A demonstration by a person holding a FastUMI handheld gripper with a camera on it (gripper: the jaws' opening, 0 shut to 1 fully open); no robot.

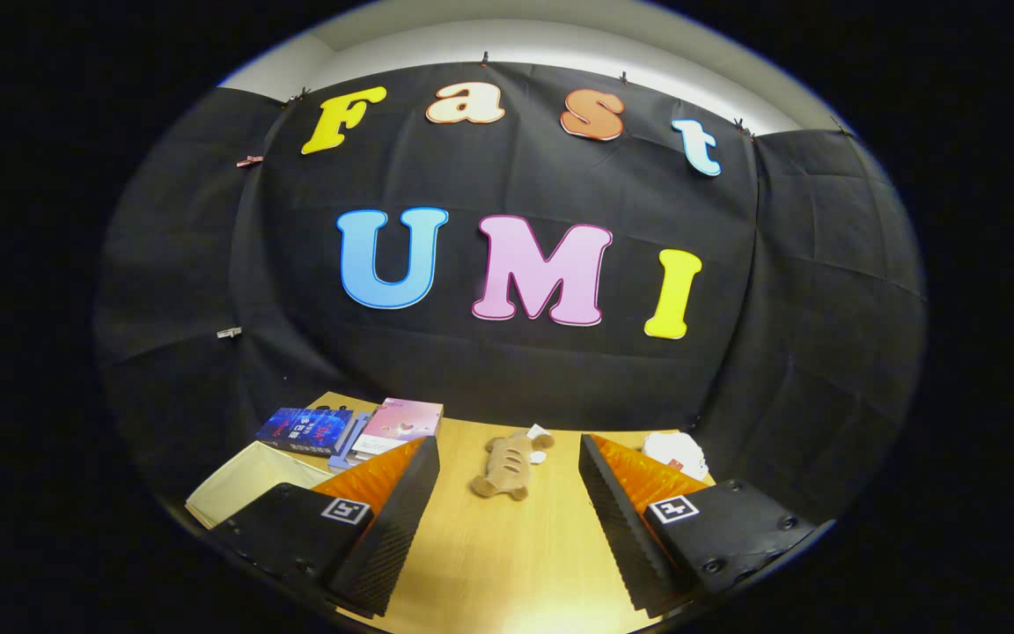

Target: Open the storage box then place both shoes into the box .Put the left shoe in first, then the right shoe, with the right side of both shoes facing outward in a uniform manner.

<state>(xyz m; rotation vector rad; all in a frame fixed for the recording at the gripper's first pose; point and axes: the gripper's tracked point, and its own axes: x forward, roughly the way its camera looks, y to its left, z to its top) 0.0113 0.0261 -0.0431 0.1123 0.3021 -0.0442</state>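
Observation:
My gripper [508, 442] is open and held above a wooden table [489, 555], with nothing between its fingers. A cream-coloured box [243, 480] sits to the left of the left finger [384, 519], which hides part of it; I cannot tell whether it has a lid. A white object [676, 453] with a small red mark lies beyond the right finger [621, 519], half hidden by it, and I cannot tell what it is.
A brown plush toy [507, 468] lies on the table just ahead, between the fingertips. Beyond the left finger, a blue book [304, 430] and a pink book [401, 423] lie against the black cloth wall [507, 370] at the table's far edge.

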